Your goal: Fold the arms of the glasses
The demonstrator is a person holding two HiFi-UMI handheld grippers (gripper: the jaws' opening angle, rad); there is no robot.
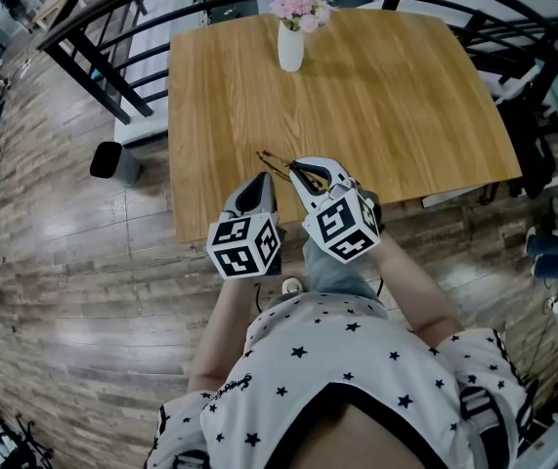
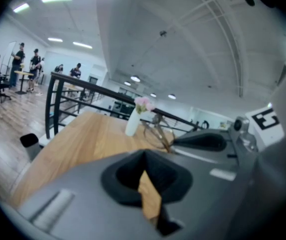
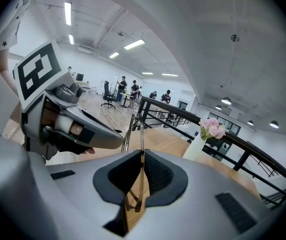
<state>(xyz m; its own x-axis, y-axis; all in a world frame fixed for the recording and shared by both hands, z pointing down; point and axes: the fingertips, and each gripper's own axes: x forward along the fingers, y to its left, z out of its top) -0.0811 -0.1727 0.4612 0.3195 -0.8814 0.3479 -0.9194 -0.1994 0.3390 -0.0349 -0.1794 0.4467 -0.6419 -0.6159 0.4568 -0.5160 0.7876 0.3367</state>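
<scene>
The glasses [image 1: 280, 165] are up off the table [image 1: 376, 96], near its front edge and well short of the vase [image 1: 290, 47], carried at the tip of the right gripper [image 1: 300, 170]. In the right gripper view the jaws are clamped on one thin gold part of the frame, probably an arm, which runs up through the slot with the lens rims standing just above it. The left gripper [image 1: 259, 182] sits just beside the right one. Its own view shows its jaws drawn close together with nothing between them, only a sliver of tabletop seen through the gap. The frame looks like fine metal wire, so it is likely very light, springy and easy to bend, and the lenses would scratch or smear. The hold should therefore fall on metal, not glass. A sound plan would be to keep the right grip firm but gentle and use the left jaws to press the free arm near its hinge, swinging it inward along the hinge's own arc without twisting.
</scene>
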